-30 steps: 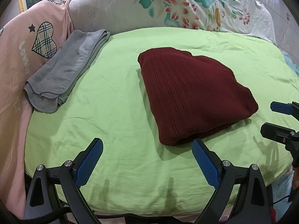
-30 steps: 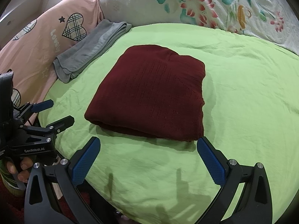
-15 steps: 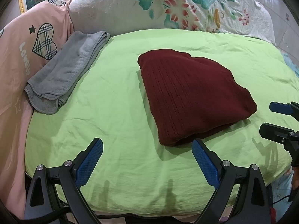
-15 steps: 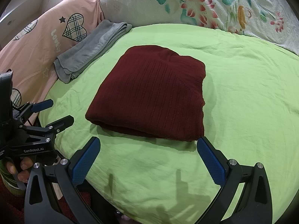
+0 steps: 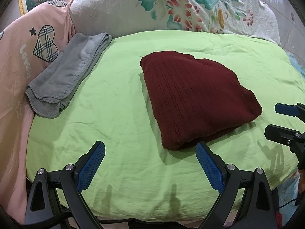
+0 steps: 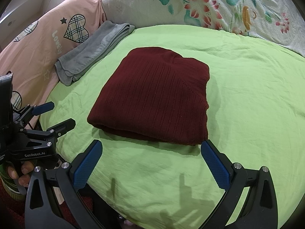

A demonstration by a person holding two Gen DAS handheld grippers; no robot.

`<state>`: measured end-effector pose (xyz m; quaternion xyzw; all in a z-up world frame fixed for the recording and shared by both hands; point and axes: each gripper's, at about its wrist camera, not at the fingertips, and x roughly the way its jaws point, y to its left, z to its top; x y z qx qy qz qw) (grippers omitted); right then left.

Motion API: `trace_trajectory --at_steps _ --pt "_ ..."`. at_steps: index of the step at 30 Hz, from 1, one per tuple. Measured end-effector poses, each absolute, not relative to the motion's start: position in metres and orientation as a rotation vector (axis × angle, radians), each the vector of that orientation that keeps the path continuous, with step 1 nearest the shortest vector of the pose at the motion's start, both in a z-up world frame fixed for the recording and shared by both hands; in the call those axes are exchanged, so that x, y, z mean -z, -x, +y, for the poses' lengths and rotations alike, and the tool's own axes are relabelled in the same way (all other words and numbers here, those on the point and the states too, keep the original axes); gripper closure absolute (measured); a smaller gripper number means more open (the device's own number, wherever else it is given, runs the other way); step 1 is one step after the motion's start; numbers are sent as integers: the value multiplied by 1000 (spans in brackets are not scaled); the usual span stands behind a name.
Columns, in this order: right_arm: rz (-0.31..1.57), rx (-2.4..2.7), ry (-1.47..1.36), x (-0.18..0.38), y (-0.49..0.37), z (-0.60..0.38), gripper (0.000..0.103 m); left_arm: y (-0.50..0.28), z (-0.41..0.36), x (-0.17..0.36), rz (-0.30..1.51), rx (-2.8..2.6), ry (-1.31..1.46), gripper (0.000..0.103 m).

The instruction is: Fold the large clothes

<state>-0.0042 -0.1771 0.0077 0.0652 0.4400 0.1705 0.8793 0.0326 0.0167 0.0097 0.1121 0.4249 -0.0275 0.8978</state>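
I see the dark red ribbed sweater (image 5: 192, 97) folded into a thick, compact bundle, lying flat near the middle of the green sheet (image 5: 114, 114). From my right wrist camera its rounded fold edge faces 7 o'clock, and the ribs run lengthwise across its top face. Its far edge bulges slightly; the layers stack neatly at the near edge.

My left gripper (image 5: 150, 154) has its blue-padded fingers spread wide apart, holding nothing, above bare sheet with the sweater's near corner at about 1 o'clock, just beside the right-hand pad (image 5: 208, 168). My right gripper (image 6: 151, 153) is likewise wide apart and empty, with the sweater's near edge at 12 o'clock; I cannot tell whether the right pad tip touches its corner. In the right wrist view the left gripper sits at 9 o'clock, gripped by a hand (image 6: 19, 173).

A folded grey towel (image 5: 68, 74) lies at 10 o'clock, well apart from the sweater, against a pink heart-print cover (image 5: 21, 57). A floral quilt (image 5: 190, 9) runs along 12 o'clock.
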Motion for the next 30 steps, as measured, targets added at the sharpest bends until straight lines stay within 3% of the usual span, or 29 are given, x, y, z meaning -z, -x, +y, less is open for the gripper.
trace_trajectory --at_steps 30 --pt "912 -358 -136 -12 3 -177 0 -33 13 -12 876 60 -235 7"
